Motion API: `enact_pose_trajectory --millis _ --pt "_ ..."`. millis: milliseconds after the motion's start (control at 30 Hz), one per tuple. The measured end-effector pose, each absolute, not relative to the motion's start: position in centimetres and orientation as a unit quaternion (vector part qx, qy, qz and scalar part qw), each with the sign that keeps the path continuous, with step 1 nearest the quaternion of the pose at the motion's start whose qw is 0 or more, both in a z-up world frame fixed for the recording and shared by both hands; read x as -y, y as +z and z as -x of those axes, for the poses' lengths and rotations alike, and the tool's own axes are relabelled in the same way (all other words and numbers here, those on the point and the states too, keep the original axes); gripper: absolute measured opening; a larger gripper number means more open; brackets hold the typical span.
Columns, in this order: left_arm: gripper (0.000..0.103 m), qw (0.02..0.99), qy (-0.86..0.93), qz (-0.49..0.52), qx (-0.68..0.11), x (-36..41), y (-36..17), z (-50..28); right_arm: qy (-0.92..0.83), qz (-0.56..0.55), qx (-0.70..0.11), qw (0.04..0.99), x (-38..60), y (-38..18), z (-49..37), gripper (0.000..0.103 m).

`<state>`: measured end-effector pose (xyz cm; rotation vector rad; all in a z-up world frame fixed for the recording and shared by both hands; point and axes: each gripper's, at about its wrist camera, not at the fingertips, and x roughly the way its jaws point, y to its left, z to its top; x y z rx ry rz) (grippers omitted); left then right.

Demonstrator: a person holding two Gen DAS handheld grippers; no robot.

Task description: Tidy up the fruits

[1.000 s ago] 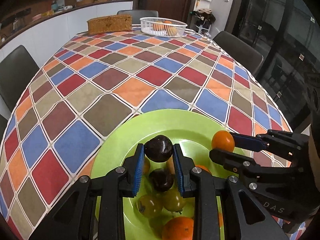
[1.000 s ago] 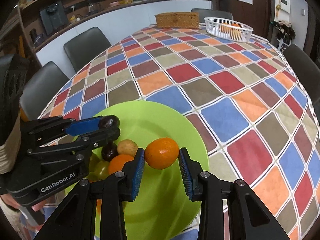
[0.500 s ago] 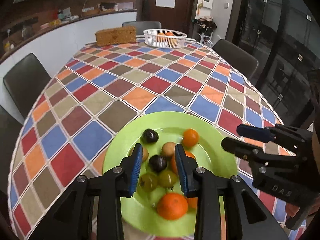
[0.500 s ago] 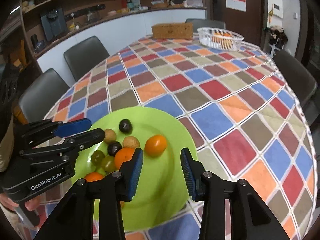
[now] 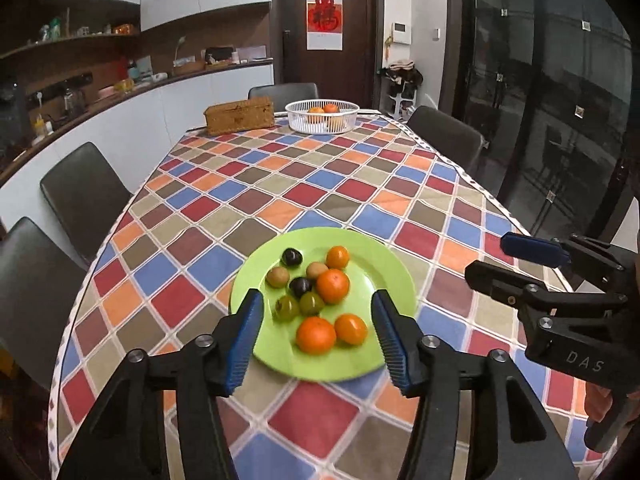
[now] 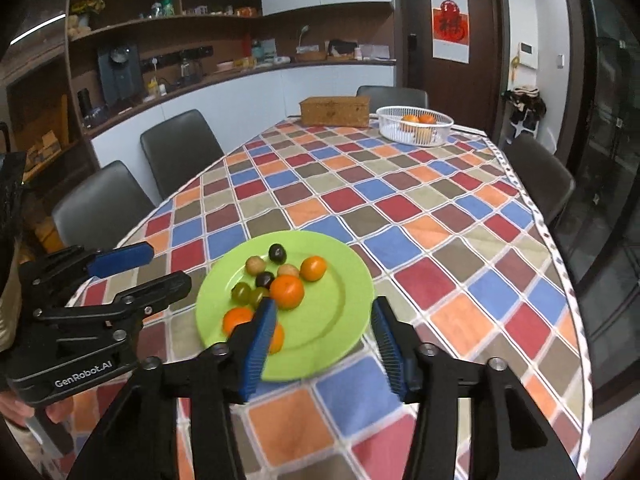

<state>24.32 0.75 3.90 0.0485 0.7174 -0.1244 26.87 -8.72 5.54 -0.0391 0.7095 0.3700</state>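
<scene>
A green plate point(image 5: 384, 264) lies near the table's front edge; it also shows in the right wrist view point(image 6: 340, 304). On it lie several fruits: oranges point(image 5: 333, 286), dark plums point(image 5: 291, 257), brown kiwis point(image 5: 277, 276) and green fruits point(image 5: 287, 307). My left gripper point(image 5: 318, 338) is open and empty, raised above and in front of the plate. My right gripper point(image 6: 324, 344) is open and empty, also raised over the plate's near edge. It shows at the right in the left wrist view point(image 5: 520, 264).
A white basket point(image 5: 322, 116) with oranges and a wicker box point(image 5: 239, 115) stand at the table's far end. Dark chairs point(image 5: 82, 196) stand around the checked tablecloth point(image 5: 340, 184). A counter and shelves run along the left wall.
Both grippers let go of their fruit, a plum and an orange, onto the plate, opened wide, and pulled back and up from the plate.
</scene>
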Motion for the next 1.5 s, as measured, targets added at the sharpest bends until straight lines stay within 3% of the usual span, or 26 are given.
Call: enact_pose_trajectory --millis 400,1500 --pt "0.068 0.946 -0.051 -0.035 -0.319 0.9 5.5 -16.2 0.156 0.023 -0.318 0.935 11.2 7.2 -18.4 0.061" --pt "0.070 0.964 -0.053 -0.034 -0.260 1.7 7.5 -6.8 0.141 0.002 -0.289 0.947 12.7 7.6 -8.3 0.061"
